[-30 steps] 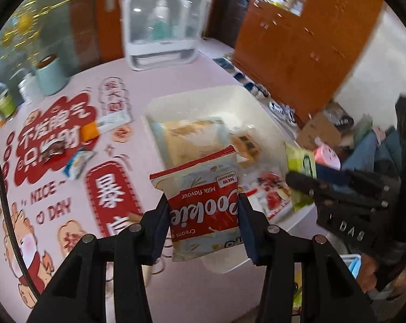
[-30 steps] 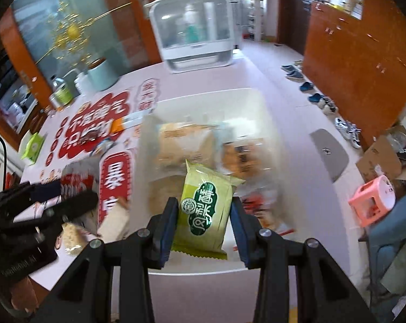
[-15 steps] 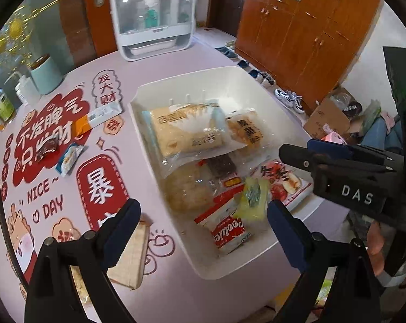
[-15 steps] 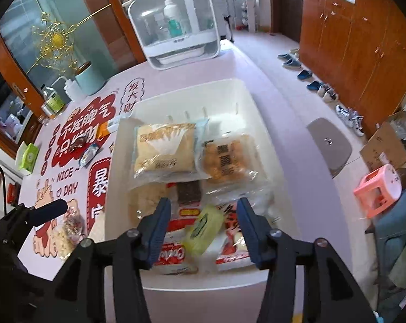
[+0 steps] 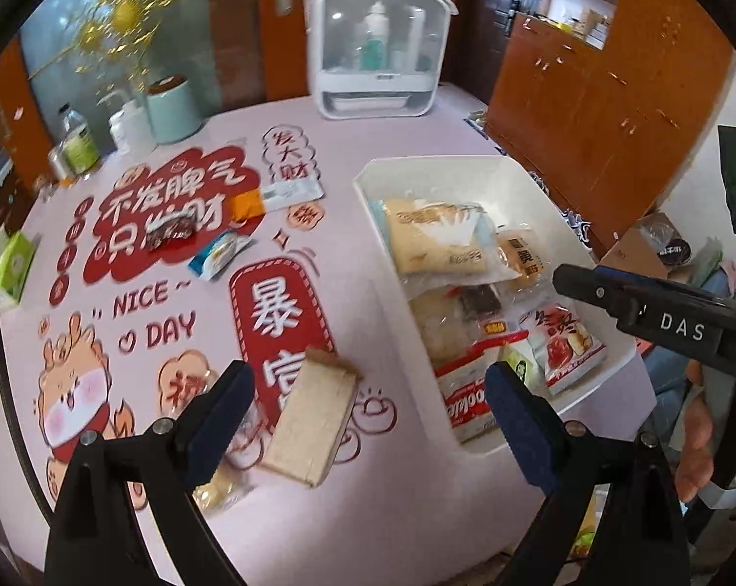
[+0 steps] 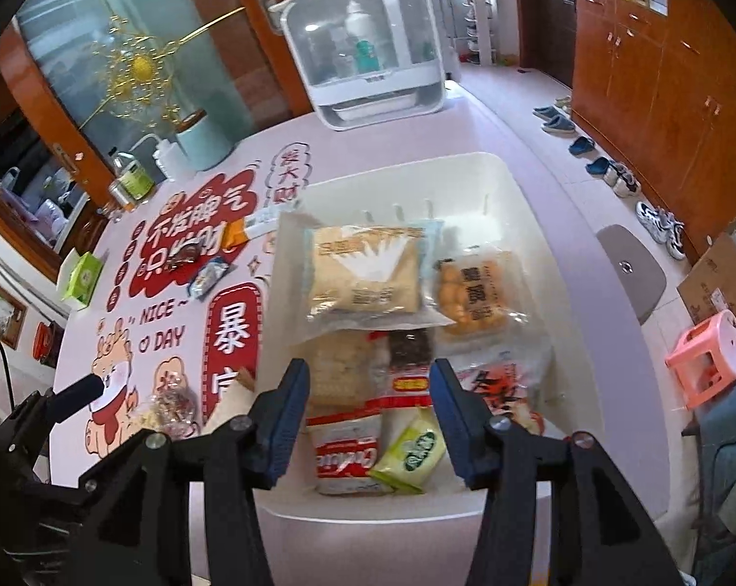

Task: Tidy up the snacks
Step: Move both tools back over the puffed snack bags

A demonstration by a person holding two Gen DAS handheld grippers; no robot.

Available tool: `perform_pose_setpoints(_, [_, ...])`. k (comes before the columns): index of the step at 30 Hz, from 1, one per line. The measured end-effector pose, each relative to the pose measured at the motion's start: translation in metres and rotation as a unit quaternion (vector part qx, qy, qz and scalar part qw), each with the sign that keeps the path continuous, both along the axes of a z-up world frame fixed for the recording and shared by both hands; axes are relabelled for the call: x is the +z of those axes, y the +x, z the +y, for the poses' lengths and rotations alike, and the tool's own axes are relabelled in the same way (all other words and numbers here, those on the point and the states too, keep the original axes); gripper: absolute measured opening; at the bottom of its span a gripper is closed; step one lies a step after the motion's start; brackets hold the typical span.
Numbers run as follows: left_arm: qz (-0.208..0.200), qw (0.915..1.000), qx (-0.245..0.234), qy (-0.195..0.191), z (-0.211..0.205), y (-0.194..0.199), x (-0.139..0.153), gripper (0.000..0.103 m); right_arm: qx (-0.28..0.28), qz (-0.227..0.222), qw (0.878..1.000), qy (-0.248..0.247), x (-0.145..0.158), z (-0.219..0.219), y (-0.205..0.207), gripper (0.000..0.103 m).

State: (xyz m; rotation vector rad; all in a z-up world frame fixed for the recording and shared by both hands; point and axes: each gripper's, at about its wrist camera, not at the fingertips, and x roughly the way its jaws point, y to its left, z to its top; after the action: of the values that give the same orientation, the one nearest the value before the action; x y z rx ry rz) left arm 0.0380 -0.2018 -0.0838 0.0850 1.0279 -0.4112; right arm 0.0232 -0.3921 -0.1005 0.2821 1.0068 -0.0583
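A white bin (image 5: 417, 166) (image 6: 465, 161) on the pink table holds several snack packs. At its near end lie a red cookie pack (image 5: 465, 400) (image 6: 351, 459) and a green pack (image 5: 519, 366) (image 6: 414, 449). My left gripper (image 5: 368, 390) stands wide open above a tan wrapped block (image 5: 314, 420) that lies on the table left of the bin. It touches nothing. My right gripper (image 6: 370, 381) hangs open over the bin's near end, above the two dropped packs, with nothing between its pads. A clear-wrapped snack (image 5: 221, 488) lies beside the tan block.
On the printed mat lie a dark bar (image 5: 170, 232), a blue-white pack (image 5: 219, 256) and an orange-white pack (image 5: 280, 198). A white cabinet with bottles (image 5: 378, 49) stands at the back, a mint cup (image 5: 173, 107) back left. The table's edge runs close below me.
Both grippers opened. The cookie pack and the green pack fell into the bin's near end. My left gripper then swung left, from over the bin to over the tan block.
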Motion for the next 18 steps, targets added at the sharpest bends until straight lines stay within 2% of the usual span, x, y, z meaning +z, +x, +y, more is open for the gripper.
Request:
perform_pose_setpoints(9, [-0.015,0.9982,0.058,0.01,0.046,-0.013,0.01,0.095,0.048,-0.019,0.999,-0.006,0.016,0.042,0.003,0.052])
perform_pose_setpoints(18, [-0.027,0.9928,0.115,0.015,0.094,-0.021,0.014,0.095,0.132,-0.031,0.991,-0.018,0.026,0.106,0.017,0.052])
